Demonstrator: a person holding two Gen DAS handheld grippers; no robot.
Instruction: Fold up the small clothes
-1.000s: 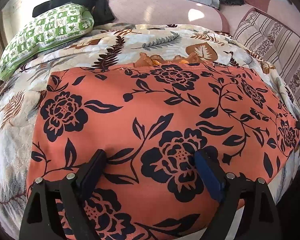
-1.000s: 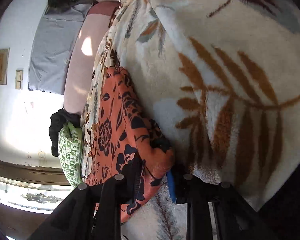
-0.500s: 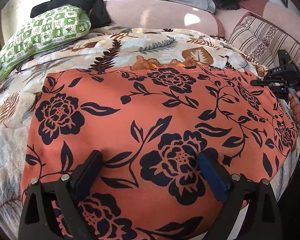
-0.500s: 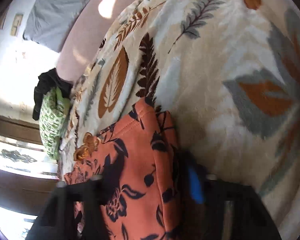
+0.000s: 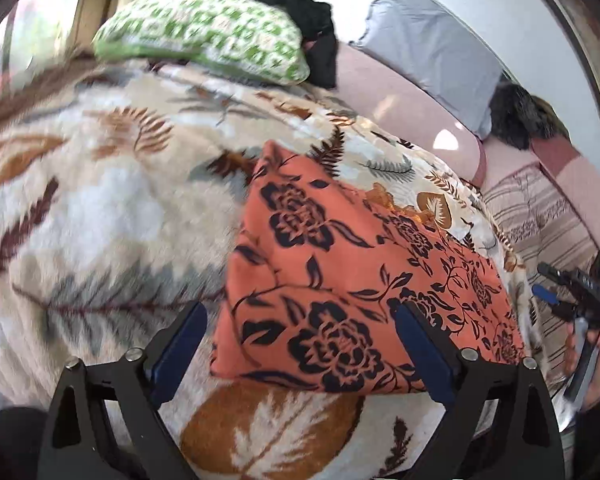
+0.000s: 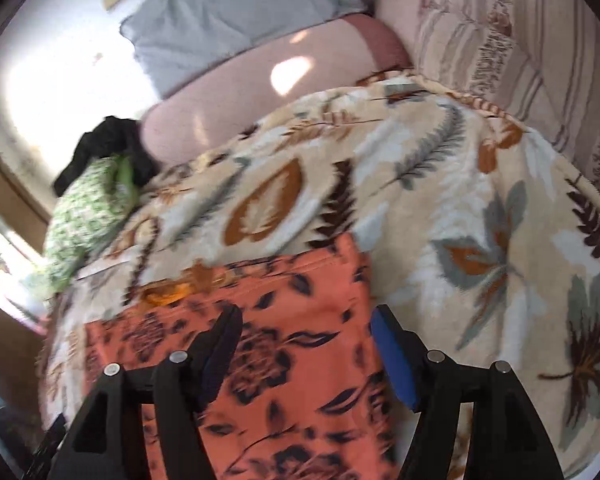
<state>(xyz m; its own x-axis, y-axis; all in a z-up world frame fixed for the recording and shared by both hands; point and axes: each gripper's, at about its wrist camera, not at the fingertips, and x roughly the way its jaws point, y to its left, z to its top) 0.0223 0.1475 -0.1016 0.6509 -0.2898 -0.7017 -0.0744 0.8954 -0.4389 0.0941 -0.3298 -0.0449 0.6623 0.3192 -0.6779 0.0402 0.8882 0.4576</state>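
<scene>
Orange floral garment [image 5: 352,288] lies flat on leaf-print blanket [image 5: 100,216]. Left gripper [image 5: 304,344] jaws spread over its near-left corner, gripping nothing; right gripper [image 6: 304,356] likewise spread, empty. Risk: plush pile beneath may be pinched along with the hem. Green pillow [image 5: 208,36] beyond.

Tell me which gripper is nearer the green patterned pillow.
Left. The left gripper hovers over the orange floral garment's pillow-side end; the right gripper sits at the opposite end, farther from the green pillow.
</scene>
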